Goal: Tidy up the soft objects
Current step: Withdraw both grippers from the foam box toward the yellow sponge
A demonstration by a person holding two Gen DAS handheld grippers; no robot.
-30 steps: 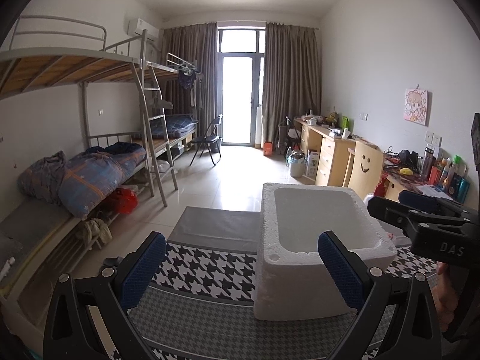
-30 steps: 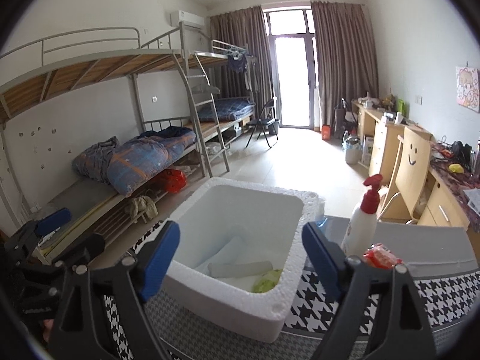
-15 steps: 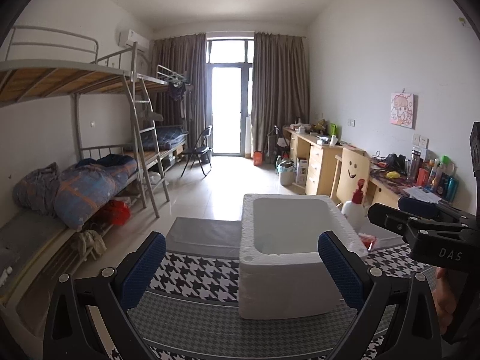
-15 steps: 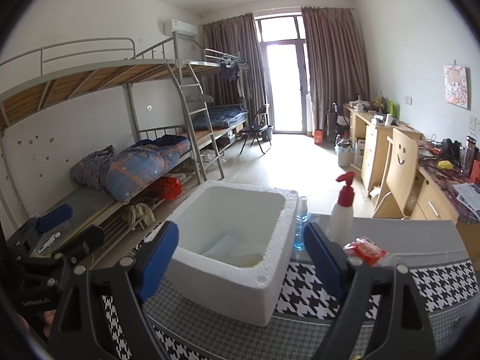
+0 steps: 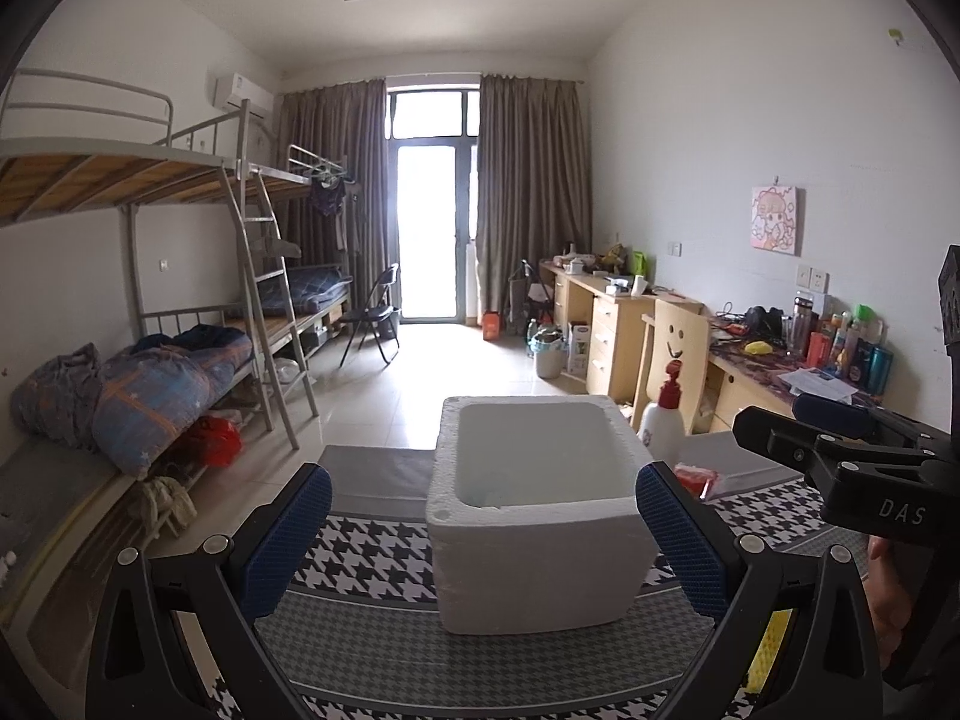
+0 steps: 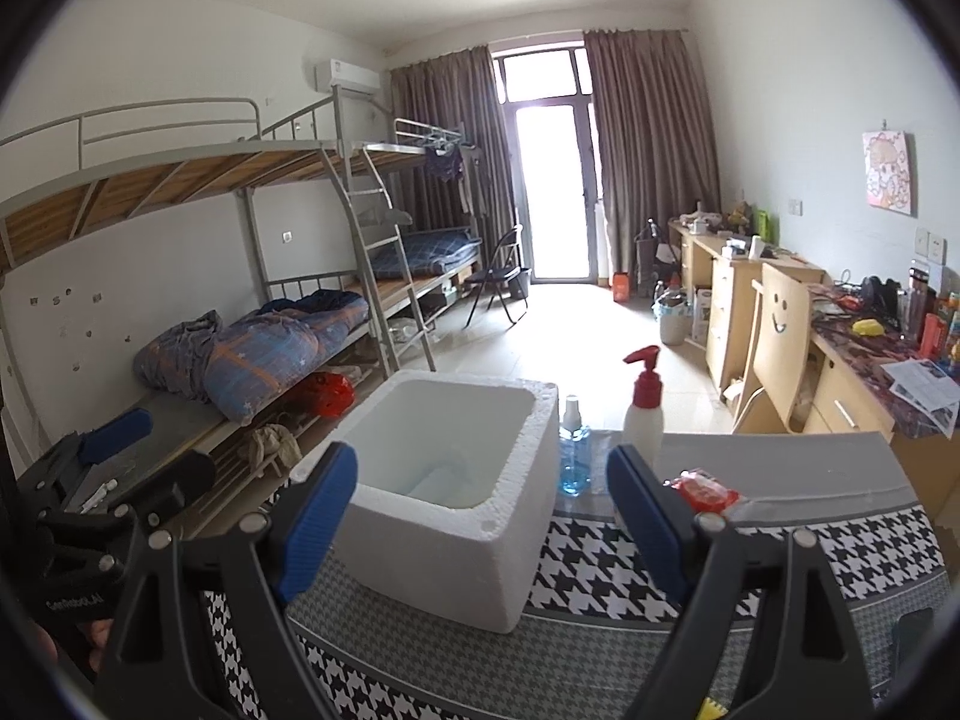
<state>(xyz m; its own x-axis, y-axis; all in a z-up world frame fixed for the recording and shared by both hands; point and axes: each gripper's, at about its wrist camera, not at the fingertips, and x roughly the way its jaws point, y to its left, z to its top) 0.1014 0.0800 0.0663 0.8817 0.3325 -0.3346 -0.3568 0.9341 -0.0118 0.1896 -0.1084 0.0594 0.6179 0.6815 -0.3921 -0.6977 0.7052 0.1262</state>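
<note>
One blue spray bottle [image 6: 573, 461] behind the foam box [image 6: 456, 516], right-wrist view only.

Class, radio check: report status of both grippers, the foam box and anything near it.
Left gripper and right gripper: jaws open, empty. Foam box upright on checked cloth. Pump bottle, spray bottle, red packet beside it.

Both grippers are pulling back from the white foam box [image 5: 540, 516], so it is looking smaller and farther away in both wrist views than one second ago. The spray bottle with the red pump [image 6: 643, 405] is coming into the left wrist view. A blue bottle [image 6: 573, 450] is appearing behind the box. More houndstooth cloth [image 6: 600, 570] is showing.
</note>
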